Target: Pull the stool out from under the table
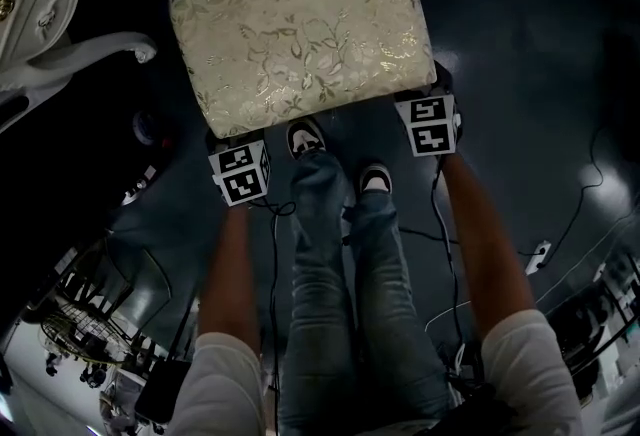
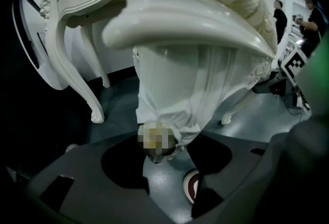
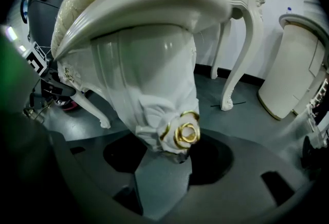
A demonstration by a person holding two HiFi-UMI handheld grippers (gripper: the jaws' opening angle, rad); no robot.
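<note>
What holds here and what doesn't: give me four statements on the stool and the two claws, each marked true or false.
1. The stool has a cream seat with a floral pattern. True.
2. Both claws are at the stool's far corners. False: the left claw and the right claw are at its near corners, by the person's shoes.
3. The stool leg between the right claw's jaws bears a gold-trimmed carved rose. True.
4. The left claw is empty. False: it is shut on the stool's other near leg.
</note>
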